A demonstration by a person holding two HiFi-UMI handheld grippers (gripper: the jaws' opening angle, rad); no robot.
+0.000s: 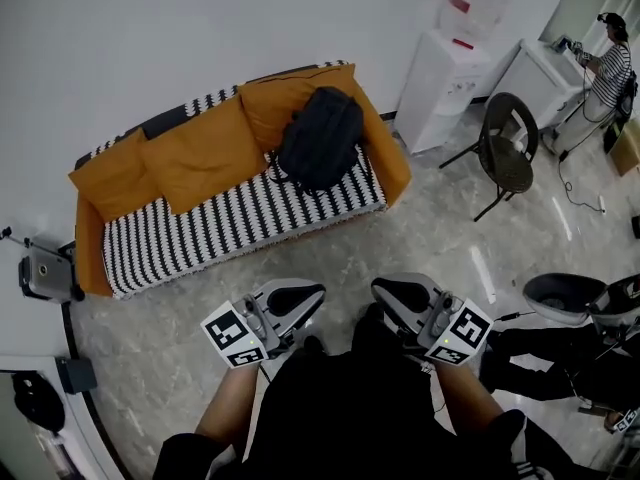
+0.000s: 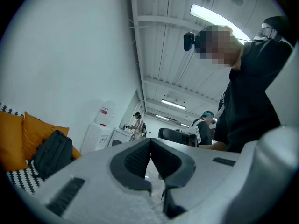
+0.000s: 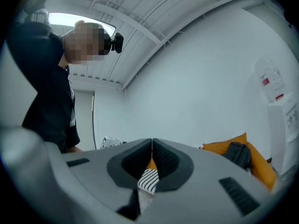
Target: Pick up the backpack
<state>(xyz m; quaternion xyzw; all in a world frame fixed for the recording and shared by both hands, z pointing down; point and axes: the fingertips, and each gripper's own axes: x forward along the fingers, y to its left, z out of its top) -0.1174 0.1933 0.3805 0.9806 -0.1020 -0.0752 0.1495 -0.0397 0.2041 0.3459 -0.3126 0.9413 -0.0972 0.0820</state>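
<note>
Both sets of fingers are closed with nothing in them. The left gripper and right gripper hang side by side in front of my operator's body, over the floor and well short of the sofa.

The backpack sits on the right half of that sofa, leaning against an orange cushion. In the head view it lies at about 12 o'clock from the left fingers and 11 o'clock from the right ones, well apart from both. Its long axis runs roughly from 1 o'clock at the top to 7 o'clock at the base.

Neither hand is aimed at it. In the left gripper view the backpack is off at 9 o'clock from the shut fingers. In the right gripper view it is out at 3 o'clock.

I judge the two hands about equally near. Both must swing inward toward 12 o'clock, open, and close the floor gap before any grasp.
</note>
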